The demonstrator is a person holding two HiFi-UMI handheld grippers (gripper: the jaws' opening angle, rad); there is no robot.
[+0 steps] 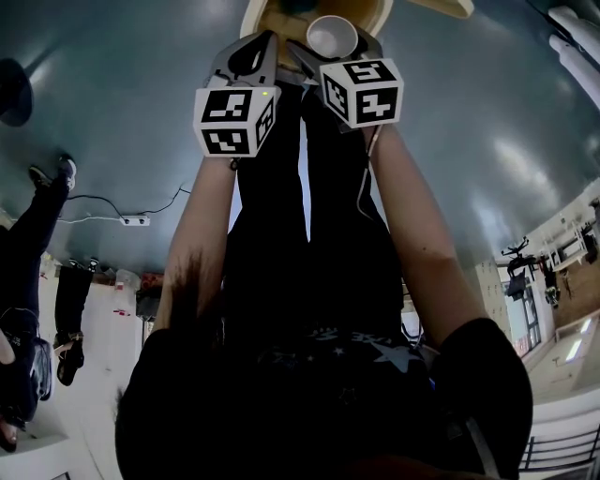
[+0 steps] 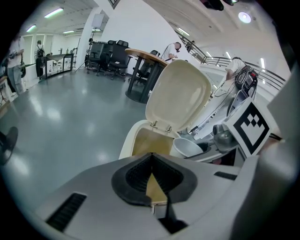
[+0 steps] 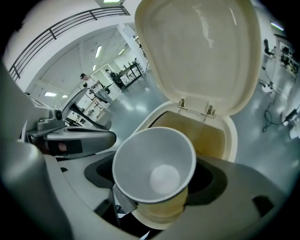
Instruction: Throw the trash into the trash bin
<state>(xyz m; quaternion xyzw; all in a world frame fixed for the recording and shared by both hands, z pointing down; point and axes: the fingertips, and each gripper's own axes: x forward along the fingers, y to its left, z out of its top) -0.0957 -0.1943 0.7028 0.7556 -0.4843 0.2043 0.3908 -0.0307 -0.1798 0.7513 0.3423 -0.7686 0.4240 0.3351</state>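
A cream trash bin stands with its lid swung up, right under both grippers. A white paper cup lies mouth-up between the jaws of my right gripper, over the bin's opening; dark gaps show between the cup's wall and the pads, so the jaws stand open around it. In the head view the cup sits at the tip of the right gripper, above the bin's rim. My left gripper hangs beside it, empty, jaws together, pointing at the bin.
Glossy grey floor surrounds the bin. A person's legs and a power strip with cable are at the left. A round table with office chairs and a railing stand behind the bin.
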